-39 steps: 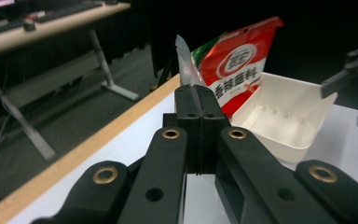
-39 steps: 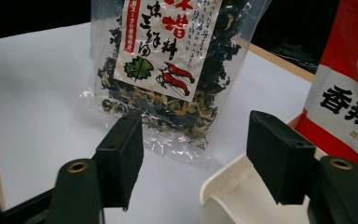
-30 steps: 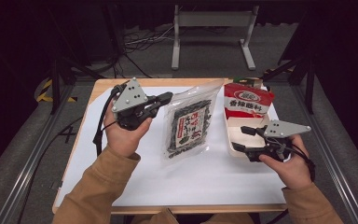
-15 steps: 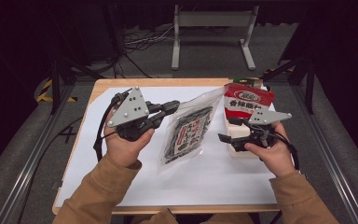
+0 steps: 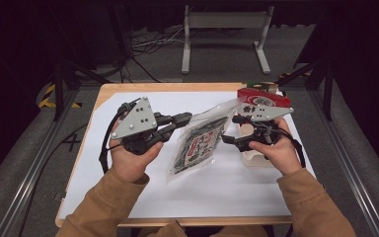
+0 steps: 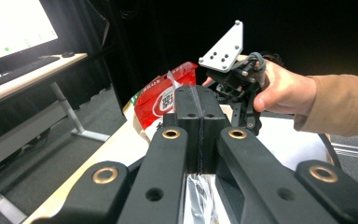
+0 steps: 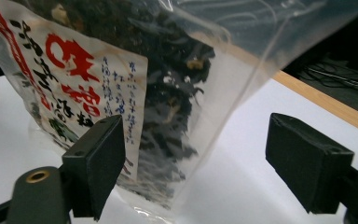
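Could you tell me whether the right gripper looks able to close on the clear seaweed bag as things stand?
Probably yes: the right gripper stands open, the clear seaweed bag hangs just ahead of its jaws, and nothing lies between.

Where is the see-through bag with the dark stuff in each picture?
High view: clear bag at table middle, lifted between both grippers.
Left gripper view: a thin strip of it, pinched between the shut jaws.
Right gripper view: fills the upper left.
Shared landmark: white table.
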